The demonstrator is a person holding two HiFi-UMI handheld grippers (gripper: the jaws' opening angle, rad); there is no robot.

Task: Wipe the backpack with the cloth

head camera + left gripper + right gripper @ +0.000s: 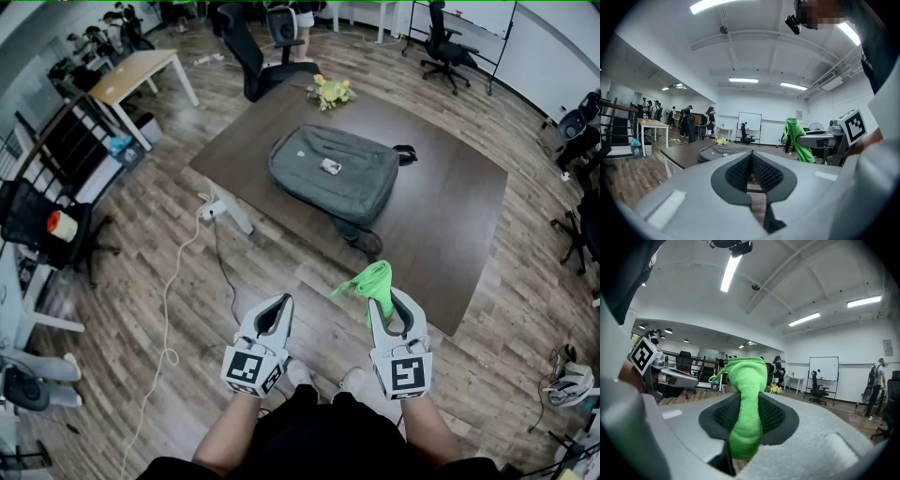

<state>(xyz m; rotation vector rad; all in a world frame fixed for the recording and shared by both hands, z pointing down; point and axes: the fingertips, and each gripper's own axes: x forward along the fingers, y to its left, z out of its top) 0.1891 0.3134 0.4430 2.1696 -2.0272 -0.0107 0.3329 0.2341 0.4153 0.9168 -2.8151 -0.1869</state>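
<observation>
Right gripper (385, 300) is clamped on the green cloth (373, 279); left gripper (274, 307) is closed, empty. Grey backpack (333, 173) lies ahead on the table (441, 216), well apart from both.

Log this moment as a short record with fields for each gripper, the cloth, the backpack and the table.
left gripper: shut, fingers together with nothing between them
right gripper: shut on the green cloth, which sticks up past the fingers
backpack: grey, lying flat on the table, touched by neither gripper
table: dark brown, with yellow flowers near its far edge
wiping: not yet begun
</observation>
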